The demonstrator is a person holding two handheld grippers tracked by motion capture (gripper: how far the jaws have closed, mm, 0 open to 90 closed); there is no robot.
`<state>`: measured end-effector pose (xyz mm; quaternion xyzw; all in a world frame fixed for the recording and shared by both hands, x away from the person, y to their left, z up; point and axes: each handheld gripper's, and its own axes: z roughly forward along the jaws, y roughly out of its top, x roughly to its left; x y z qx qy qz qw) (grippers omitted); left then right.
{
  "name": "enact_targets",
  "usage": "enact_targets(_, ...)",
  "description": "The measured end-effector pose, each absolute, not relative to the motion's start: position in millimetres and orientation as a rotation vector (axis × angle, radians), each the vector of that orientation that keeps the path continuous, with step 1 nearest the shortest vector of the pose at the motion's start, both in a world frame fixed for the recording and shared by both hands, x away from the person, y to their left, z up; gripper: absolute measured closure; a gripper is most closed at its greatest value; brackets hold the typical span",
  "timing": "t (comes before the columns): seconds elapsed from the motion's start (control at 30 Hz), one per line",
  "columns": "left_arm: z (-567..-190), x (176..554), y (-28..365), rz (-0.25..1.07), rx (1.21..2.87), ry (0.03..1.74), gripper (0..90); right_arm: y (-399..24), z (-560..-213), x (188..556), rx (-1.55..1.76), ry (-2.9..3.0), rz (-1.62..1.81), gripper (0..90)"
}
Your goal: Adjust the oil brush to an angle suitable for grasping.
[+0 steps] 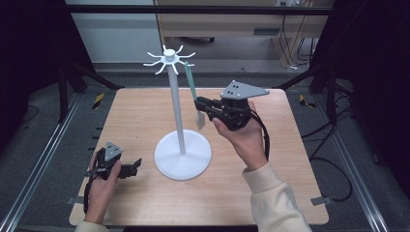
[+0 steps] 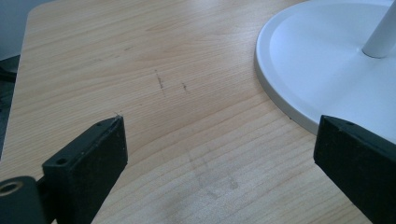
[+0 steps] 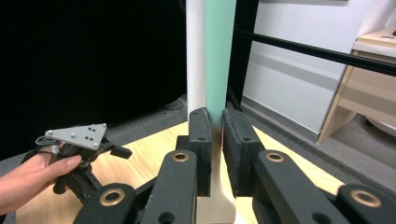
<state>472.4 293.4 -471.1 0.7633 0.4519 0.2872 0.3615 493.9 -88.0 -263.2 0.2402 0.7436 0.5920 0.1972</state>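
Clamping the upright spatula [image 1: 195, 96] just beside the stand pole [image 1: 177, 104], the right gripper [image 1: 199, 103] was nearer; the left gripper [image 1: 139, 164] stood open, empty.

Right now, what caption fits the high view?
Right gripper holds a green-handled spatula by the white hook stand; left gripper rests open.

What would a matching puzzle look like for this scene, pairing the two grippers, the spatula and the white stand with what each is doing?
Things:
1. left gripper
2. right gripper
3. spatula
4. white stand

States:
A. hangs from a hook at the top of the pole
B. stands upright in the middle of the table
C. open, low over the wood, holding nothing
D. shut on a green handle

Pairs: 1-C, 2-D, 3-A, 4-B
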Motion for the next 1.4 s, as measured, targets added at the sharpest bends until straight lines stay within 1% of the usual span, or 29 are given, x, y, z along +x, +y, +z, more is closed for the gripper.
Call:
enact_targets(0.53,-471.2,472.1,292.7,0.739,1.968,1.162,2.4,-87.1,-265.2,499.1,0.687,2.075,1.670,81.3)
enact_targets(0.83,-471.2,472.2,293.3,0.739,1.964,1.164,2.4,-86.7,-267.1,502.2,0.700,2.077,1.671,79.6)
enact_targets(0.9,-471.2,472.2,293.4,0.739,1.964,1.164,2.4,-86.6,-267.2,501.7,0.698,2.079,1.667,78.1)
enact_targets(1.0,-471.2,472.1,293.3,0.740,1.964,1.164,2.4,-86.5,-266.9,500.4,0.696,2.077,1.653,73.0)
enact_targets(1.13,-471.2,472.2,293.3,0.739,1.964,1.164,2.4,-85.9,-266.7,497.7,0.701,2.068,1.627,64.0)
enact_targets(1.4,-471.2,472.2,293.5,0.738,1.963,1.164,2.4,-85.2,-268.7,495.1,0.725,2.051,1.567,42.7)
